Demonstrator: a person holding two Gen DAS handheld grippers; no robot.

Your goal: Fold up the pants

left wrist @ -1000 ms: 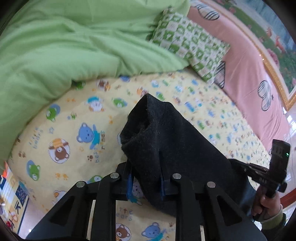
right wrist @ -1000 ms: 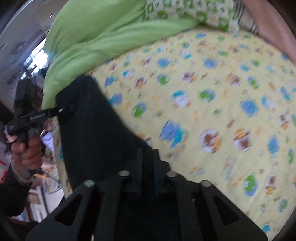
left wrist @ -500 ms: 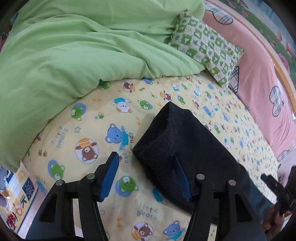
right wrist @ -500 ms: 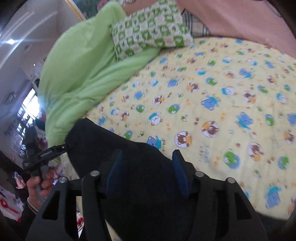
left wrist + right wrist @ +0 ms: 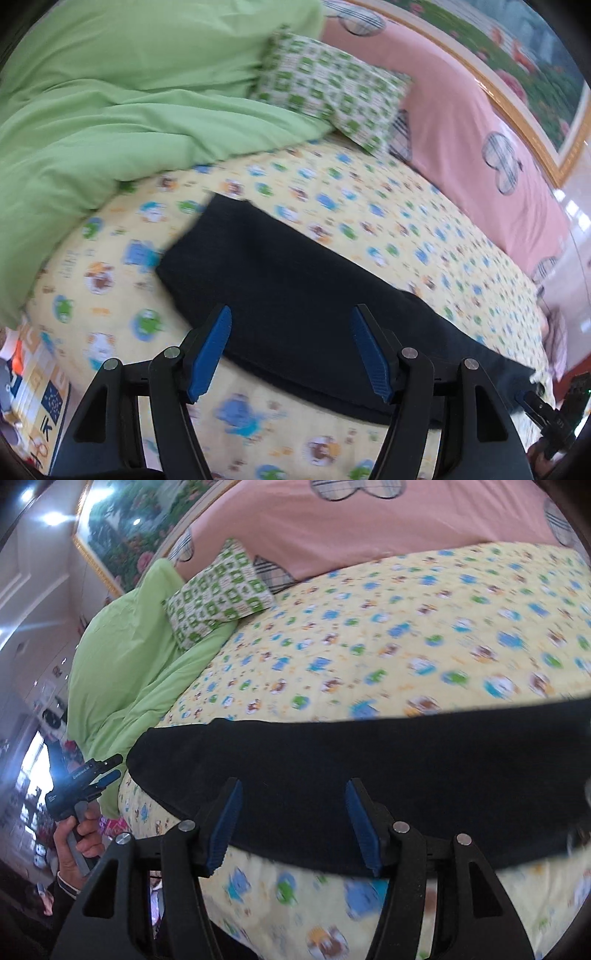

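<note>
The black pants (image 5: pixel 295 280) lie folded flat in a long strip on the yellow bear-print bed sheet (image 5: pixel 369 206); they also show in the right wrist view (image 5: pixel 351 760). My left gripper (image 5: pixel 290 350) is open and empty, its blue pads just above the near edge of the pants. My right gripper (image 5: pixel 295 823) is open and empty, over the near edge of the pants. The left gripper also shows at the far left of the right wrist view (image 5: pixel 105 771), held in a hand.
A green duvet (image 5: pixel 110 110) is piled at the back left of the bed. A green-checked pillow (image 5: pixel 325 88) leans on the pink headboard (image 5: pixel 480 122). The bed's edge runs just below my grippers. A coloured floor mat (image 5: pixel 44 398) lies lower left.
Both grippers let go of the pants and opened wide. The pants dropped flat onto the sheet. Both grippers pulled back toward the bed's near edge.
</note>
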